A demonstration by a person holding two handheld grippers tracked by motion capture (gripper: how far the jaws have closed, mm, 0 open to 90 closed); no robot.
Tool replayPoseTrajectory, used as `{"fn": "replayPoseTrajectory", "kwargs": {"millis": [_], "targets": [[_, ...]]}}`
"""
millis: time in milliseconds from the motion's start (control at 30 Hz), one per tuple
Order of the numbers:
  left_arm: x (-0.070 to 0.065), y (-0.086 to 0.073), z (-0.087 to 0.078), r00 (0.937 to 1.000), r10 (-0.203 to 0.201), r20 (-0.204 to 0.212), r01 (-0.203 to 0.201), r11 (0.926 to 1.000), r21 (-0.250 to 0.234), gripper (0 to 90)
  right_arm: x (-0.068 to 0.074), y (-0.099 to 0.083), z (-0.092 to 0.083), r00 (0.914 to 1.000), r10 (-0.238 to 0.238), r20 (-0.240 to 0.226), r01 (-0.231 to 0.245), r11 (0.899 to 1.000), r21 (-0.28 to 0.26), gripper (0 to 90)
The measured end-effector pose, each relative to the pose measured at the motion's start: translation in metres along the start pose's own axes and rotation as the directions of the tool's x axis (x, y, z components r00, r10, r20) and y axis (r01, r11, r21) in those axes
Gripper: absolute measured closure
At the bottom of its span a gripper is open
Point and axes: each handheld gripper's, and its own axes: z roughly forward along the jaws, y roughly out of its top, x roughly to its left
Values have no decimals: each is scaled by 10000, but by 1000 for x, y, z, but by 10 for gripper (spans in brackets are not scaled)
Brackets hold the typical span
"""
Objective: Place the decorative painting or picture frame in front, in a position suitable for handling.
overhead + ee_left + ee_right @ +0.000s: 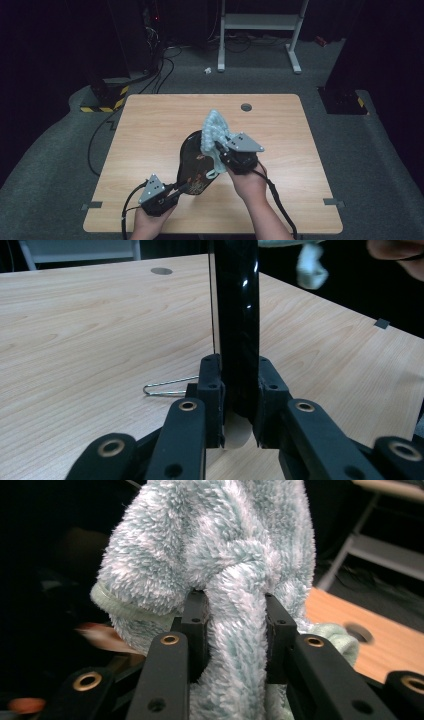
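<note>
While pinching the near rim of the black lacquered tray (192,167), left gripper (172,192) holds it tilted on edge above the table (150,130). Right gripper (223,150) clamped on a fluffy pale-blue cloth (214,131), pressed against the tray's far upper part. Wiping apparently under way; decorated lower face nearer the left gripper probably left to cover.

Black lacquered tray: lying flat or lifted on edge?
On edge: the black lacquered tray rises upright from the left gripper, clamped by both jaws.
</note>
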Motion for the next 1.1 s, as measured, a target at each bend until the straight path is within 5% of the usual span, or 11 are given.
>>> {"fn": "replayPoseTrajectory", "kwargs": {"millis": [133,267,433,600,833,1100], "targets": [[0,0,0,10000,49,-24,-49,10000,4,774,26,8,-11,9970,-533,-564,504,9974,-513,699],[0,0,0,10000,31,-26,-31,10000,-8,774,59,15,-21,9853,-1101,-1309,984,9908,-925,698],[0,0,1,10000,71,-28,-71,10000,-9,774,73,17,-22,9775,-1489,-1494,1347,9857,-1011,698],[0,0,1,10000,54,-11,-54,10000,-11,775,60,17,-18,9831,-1274,-1312,1156,9888,-941,699],[0,0,1,10000,45,0,-45,10000,-19,773,21,19,-4,9972,-598,-444,573,9968,-552,700],[0,0,1,9999,105,-14,-105,9999,-10,772,-19,5,16,9984,304,472,-313,9993,193,700]]}}
